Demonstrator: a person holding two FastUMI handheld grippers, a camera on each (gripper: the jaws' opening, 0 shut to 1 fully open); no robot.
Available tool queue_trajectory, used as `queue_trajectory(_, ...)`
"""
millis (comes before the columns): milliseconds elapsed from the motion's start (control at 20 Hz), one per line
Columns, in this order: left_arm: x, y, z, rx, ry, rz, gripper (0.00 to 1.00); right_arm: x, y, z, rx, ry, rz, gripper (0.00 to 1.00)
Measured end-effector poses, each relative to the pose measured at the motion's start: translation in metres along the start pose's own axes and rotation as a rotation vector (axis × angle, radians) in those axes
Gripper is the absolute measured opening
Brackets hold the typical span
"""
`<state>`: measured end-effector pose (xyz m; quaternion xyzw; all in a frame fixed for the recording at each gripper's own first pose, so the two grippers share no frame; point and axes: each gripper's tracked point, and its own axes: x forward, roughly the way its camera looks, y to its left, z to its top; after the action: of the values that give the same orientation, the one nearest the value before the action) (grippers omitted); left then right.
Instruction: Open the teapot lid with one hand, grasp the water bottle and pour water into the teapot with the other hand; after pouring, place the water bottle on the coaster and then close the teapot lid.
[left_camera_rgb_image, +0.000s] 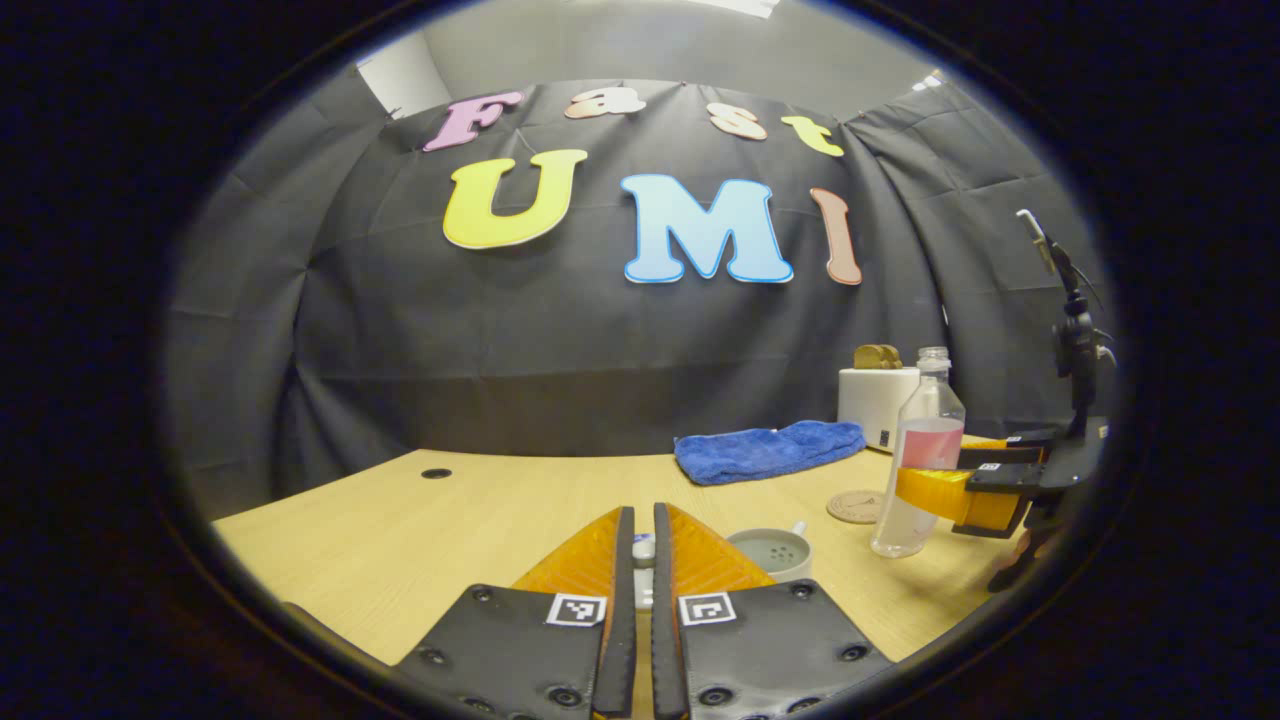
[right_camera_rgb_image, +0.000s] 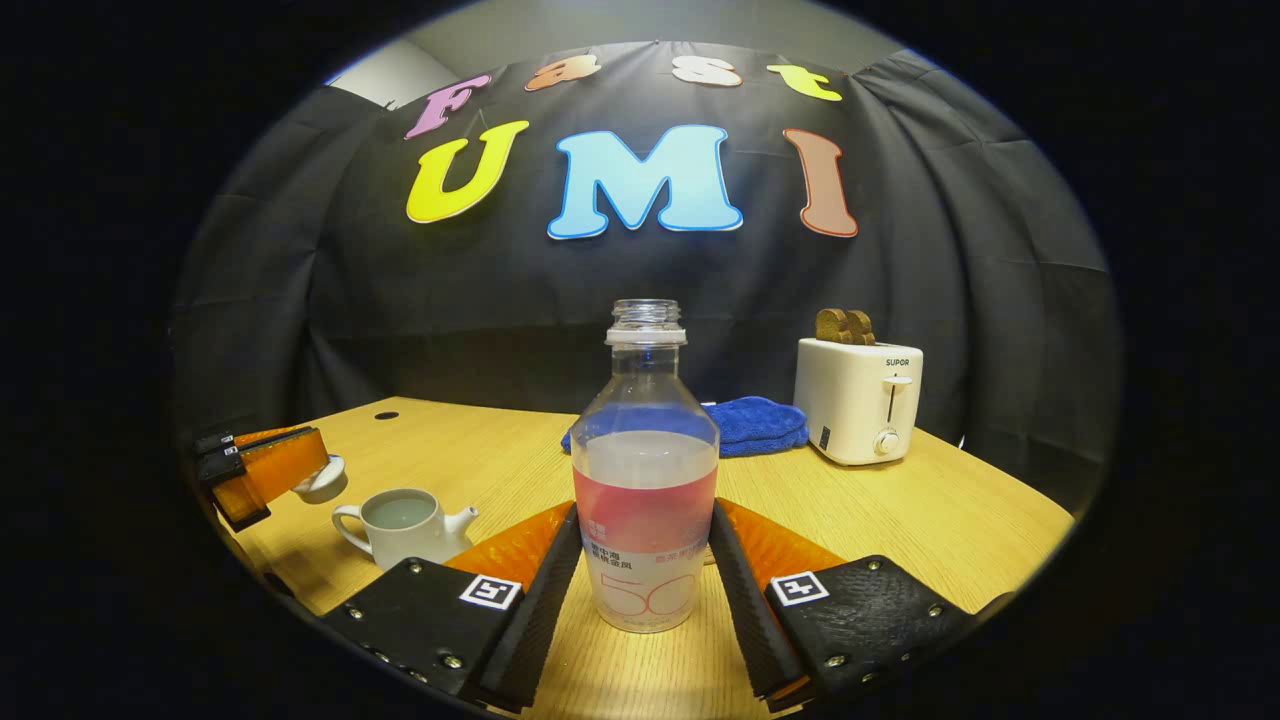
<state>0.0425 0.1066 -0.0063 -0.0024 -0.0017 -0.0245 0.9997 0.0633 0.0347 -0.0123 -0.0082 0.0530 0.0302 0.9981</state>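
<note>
A: Why is the lid (right_camera_rgb_image: 322, 478) up in the air off to one side?
B: The left gripper (left_camera_rgb_image: 644, 560) has its fingers pressed together on the lid's knob and holds it clear of the teapot (right_camera_rgb_image: 402, 525), so the mouth is open for pouring. The pot stands on the table (right_camera_rgb_image: 900, 520) with its top bare, and there looks to be liquid inside.

A: And the bottle (right_camera_rgb_image: 645, 480)?
B: Upright on the table, uncapped, part full. The right gripper (right_camera_rgb_image: 645, 560) has a finger on each side of it, low on the label. The fingers sit right against the sides, though I cannot tell whether they are squeezing or only touching.

A: So is it about to lift or just setting down?
B: I can't say for certain. The coaster (left_camera_rgb_image: 856, 506) lies just beside the bottle's base in the left gripper view, and the bottle does not seem to be on it.

A: How are the hands posed?
B: Both grippers are roughly level, pointing toward the back wall. The left is raised above the table beside the pot; the right is low, reaching in from the bottle's near side. A blue cloth (right_camera_rgb_image: 750, 422) and a toaster (right_camera_rgb_image: 858, 398) stand behind, well clear.
</note>
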Motion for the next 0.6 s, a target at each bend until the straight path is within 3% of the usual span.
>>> queue_trajectory(300, 0.0098, 0.0092, -0.0020, -0.002, 0.002, -0.029, 0.14, -0.0031, 0.0041, 0.0035, -0.066, -0.011, -0.024, 0.74)
queue_trajectory(400, 0.0085, 0.0080, -0.0012, -0.002, 0.001, -0.037, 0.14, -0.0036, 0.0021, 0.0059, -0.170, -0.012, -0.056, 0.74)
queue_trajectory(600, 0.0092, 0.0058, -0.0015, -0.003, 0.001, -0.050, 0.12, 0.0002, -0.0008, 0.0051, -0.491, -0.005, -0.109, 0.74)
